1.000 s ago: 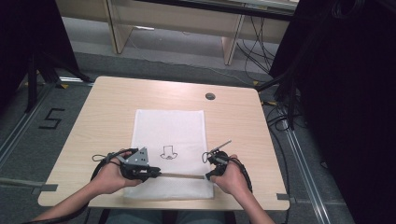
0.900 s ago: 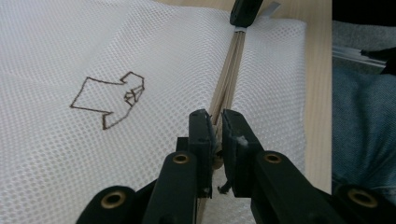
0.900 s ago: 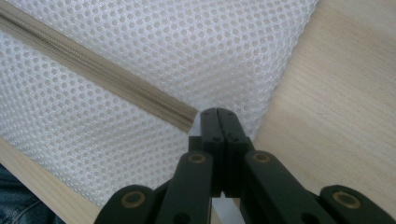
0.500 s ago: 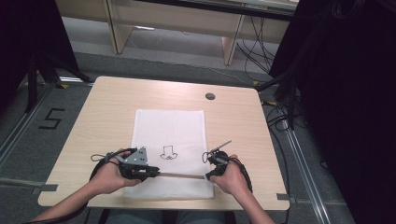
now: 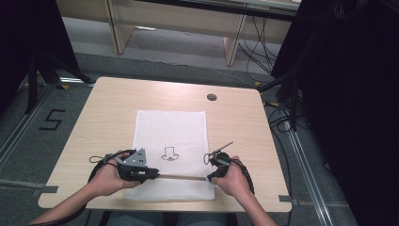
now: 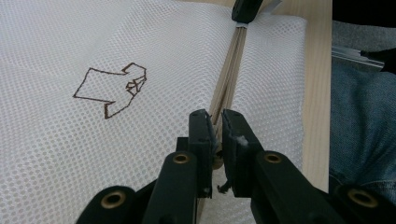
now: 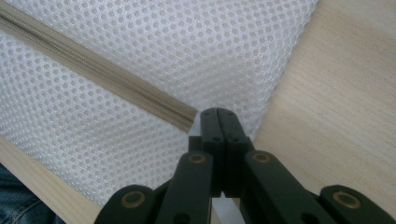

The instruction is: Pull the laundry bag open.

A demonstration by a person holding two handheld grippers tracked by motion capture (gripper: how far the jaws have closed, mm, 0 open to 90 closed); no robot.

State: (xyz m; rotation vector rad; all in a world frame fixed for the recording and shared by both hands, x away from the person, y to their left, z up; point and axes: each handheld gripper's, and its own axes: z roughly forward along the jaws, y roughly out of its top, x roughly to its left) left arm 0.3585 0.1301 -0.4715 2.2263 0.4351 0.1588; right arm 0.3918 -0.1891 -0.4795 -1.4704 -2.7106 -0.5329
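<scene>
Two grippers sit at the near end of a white mesh bag [image 5: 171, 153], and nothing differs from the earlier frames: hands, grippers and bag lie exactly as they did a second ago.

The left gripper [image 6: 215, 128] holds its jaws a narrow gap apart, pinching something small at the near end of the beige zipper [image 6: 229, 74]; whether that is the slider or only the tape, the left gripper view does not settle. In the high view this gripper [image 5: 153, 175] lies low and level over the bag's near left part, the person's left hand [image 5: 107, 178] wrapped around its body, the forearm coming in from the bottom left.

The right gripper [image 7: 218, 116] has its jaws pressed fully together, their tips on the mesh just beside the zipper's other end [image 7: 184, 116], close to the bag's edge; whether any mesh is caught between them cannot be told. In the high view the right gripper [image 5: 209, 176] is held by the right hand [image 5: 233, 178], pointing inward toward the left one.

The bag lies flat on the wooden table [image 5: 103, 108], near the person's edge, with a small brown line drawing [image 5: 169, 154] printed on it. Its zipper [image 5: 181, 177] runs straight between the two grippers. What the bag holds cannot be seen.
</scene>
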